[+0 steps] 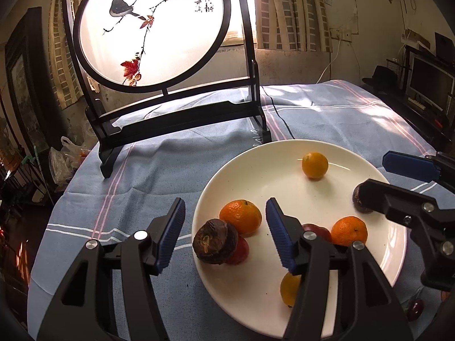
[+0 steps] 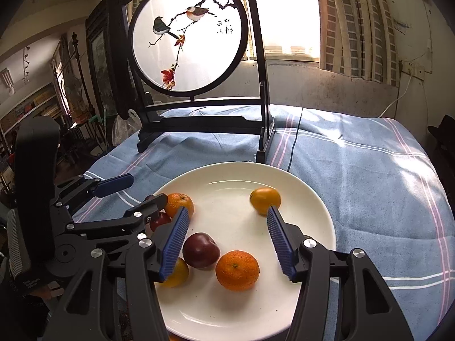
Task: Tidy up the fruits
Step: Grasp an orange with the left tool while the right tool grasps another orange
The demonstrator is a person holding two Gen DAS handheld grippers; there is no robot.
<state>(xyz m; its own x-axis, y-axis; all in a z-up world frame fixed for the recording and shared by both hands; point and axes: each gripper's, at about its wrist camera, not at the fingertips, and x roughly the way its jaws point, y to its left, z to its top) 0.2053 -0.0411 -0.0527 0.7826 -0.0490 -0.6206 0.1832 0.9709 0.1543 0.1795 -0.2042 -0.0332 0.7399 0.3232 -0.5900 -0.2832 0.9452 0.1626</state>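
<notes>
Fruit gathered on a white plate [image 2: 318, 216] on the blue-clothed tabletop [image 2: 369, 170]: an orange [image 2: 237, 270] touching a dark red plum [image 2: 200, 250] near the front, a yellow citrus [image 2: 265, 197] alone at the far side, another orange [image 1: 240, 216] beside a wrinkled brown fruit [image 1: 215, 241] at the left rim. Left tool [image 1: 224, 234] spread wide, gripping nothing, poised over that rim. Right tool [image 2: 226, 241] likewise released, straddling plum and orange. Bird screen [image 2: 187, 39] standing behind.

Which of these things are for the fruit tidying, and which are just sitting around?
For the job:
white plate
oranges, like this one
dark red apple
brown wrinkly fruit
left gripper, open
right gripper, open

Just lying about:
bird screen
blue tablecloth
black cable
</notes>
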